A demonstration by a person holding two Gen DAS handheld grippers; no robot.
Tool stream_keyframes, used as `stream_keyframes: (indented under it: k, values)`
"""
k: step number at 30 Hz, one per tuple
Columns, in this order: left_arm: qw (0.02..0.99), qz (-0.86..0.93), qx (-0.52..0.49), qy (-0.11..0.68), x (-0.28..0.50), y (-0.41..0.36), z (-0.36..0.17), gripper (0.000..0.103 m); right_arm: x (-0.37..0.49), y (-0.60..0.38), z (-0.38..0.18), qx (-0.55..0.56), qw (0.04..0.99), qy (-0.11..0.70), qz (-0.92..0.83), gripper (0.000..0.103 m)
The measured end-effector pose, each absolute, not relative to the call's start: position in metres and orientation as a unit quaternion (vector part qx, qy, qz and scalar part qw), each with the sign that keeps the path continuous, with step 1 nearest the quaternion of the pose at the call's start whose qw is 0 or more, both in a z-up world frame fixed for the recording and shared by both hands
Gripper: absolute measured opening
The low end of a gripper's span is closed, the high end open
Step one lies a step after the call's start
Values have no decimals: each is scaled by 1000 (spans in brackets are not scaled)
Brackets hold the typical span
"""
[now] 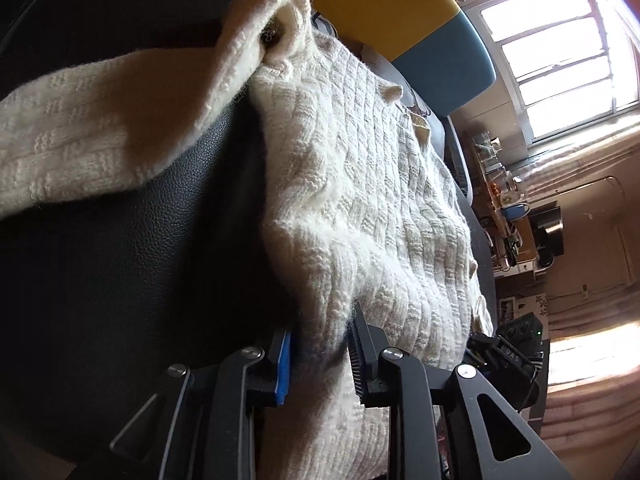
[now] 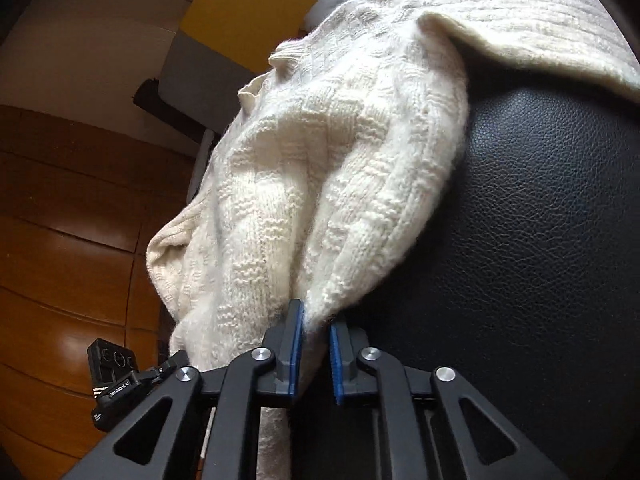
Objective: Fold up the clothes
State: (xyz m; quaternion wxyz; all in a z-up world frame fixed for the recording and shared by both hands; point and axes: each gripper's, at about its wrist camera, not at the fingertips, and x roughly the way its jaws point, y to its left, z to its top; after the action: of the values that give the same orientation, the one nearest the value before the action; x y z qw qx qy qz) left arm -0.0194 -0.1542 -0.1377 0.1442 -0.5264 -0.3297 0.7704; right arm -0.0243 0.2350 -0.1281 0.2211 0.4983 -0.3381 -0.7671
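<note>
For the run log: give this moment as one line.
phase: mid-fold | left gripper: shut on sweater | right gripper: shut on sweater | surface: black leather seat

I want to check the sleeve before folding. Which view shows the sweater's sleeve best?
The left wrist view: the sleeve stretches nearly full length across the black leather surface. The right wrist view catches only part of a sleeve near the top edge.

Black leather seat surface (image 2: 540, 208) fills the foreground. Yellow cushion (image 1: 384, 4) and blue-grey cushion (image 1: 444, 68) sit behind it. Barred window (image 1: 560, 60) — strong daylight, overexposed. Cluttered shelf (image 1: 508, 216) beside the window. Glossy brown wood floor (image 2: 64, 248) — reflective patches.
</note>
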Motion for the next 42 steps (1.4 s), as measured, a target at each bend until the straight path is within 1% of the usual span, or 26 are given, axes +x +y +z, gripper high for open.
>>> stream_keyframes:
  k: [3,6,8,9,10,11,12,13,14,16,17,18,19,20,23,24,25,26,27,28,31,34,36,38,40,42]
  values:
    - [143,763,-531,-340,-18,-160,-143,29,-24,240,-102,469,225,-300,-800,6]
    - [148,761,-531,-342,-17,-162,-140,29,-11,257,-46,429,203,-214,-854,3]
    - [152,760,-531,-342,-16,-163,-137,29,-2,269,-9,402,180,-153,-884,3]
    - [154,760,-531,-342,-16,-164,-135,30,0,276,1,402,170,-131,-890,3]
    - [156,760,-531,-342,-15,-164,-134,31,-2,283,-4,423,161,-127,-883,7]
    - [158,759,-531,-342,-15,-164,-132,33,-3,290,-13,445,161,-141,-869,7]
    - [160,759,-531,-341,-14,-165,-131,34,-3,297,-30,468,178,-189,-845,12]
    - [162,759,-532,-338,-13,-164,-131,34,-3,304,-47,489,193,-236,-817,23]
    - [167,759,-533,-335,-11,-161,-130,34,-1,309,-65,508,202,-276,-791,24]
    - [183,759,-530,-331,-5,-156,-126,45,2,303,-99,533,204,-319,-757,24]
    - [191,760,-528,-328,-1,-153,-124,61,3,296,-112,538,206,-333,-746,24]
    - [196,762,-526,-323,2,-150,-121,74,2,289,-124,543,208,-345,-737,24]
    - [199,767,-523,-314,5,-147,-118,77,0,282,-131,542,209,-353,-734,23]
    - [199,772,-523,-301,6,-143,-116,77,-3,278,-133,532,209,-360,-737,22]
    - [188,789,-529,-251,9,-128,-114,77,-19,261,-135,518,213,-365,-744,25]
    - [180,794,-532,-233,9,-123,-116,76,-24,255,-136,514,214,-365,-746,26]
    - [181,795,-530,-234,9,-124,-116,74,-29,250,-135,511,216,-362,-749,26]
    - [187,792,-524,-252,9,-129,-115,61,-31,247,-134,507,220,-354,-755,26]
    - [194,789,-517,-270,8,-133,-114,33,-33,244,-132,504,223,-345,-760,20]
    - [200,785,-511,-287,8,-138,-113,20,-35,241,-130,500,226,-337,-765,11]
    - [220,772,-490,-339,7,-152,-109,16,-39,235,-121,483,240,-320,-779,7]
    - [238,757,-468,-390,6,-166,-106,14,-31,252,-68,408,291,-344,-794,6]
    - [250,745,-452,-423,6,-175,-103,14,-23,266,-31,366,310,-337,-810,6]
    - [227,755,-461,-407,4,-181,-105,14,-19,280,-10,354,284,-310,-836,6]
    - [194,771,-477,-375,1,-186,-109,14,-18,291,-7,368,229,-266,-861,6]
    - [166,781,-495,-344,-1,-188,-115,14,-16,295,-15,389,196,-234,-869,10]
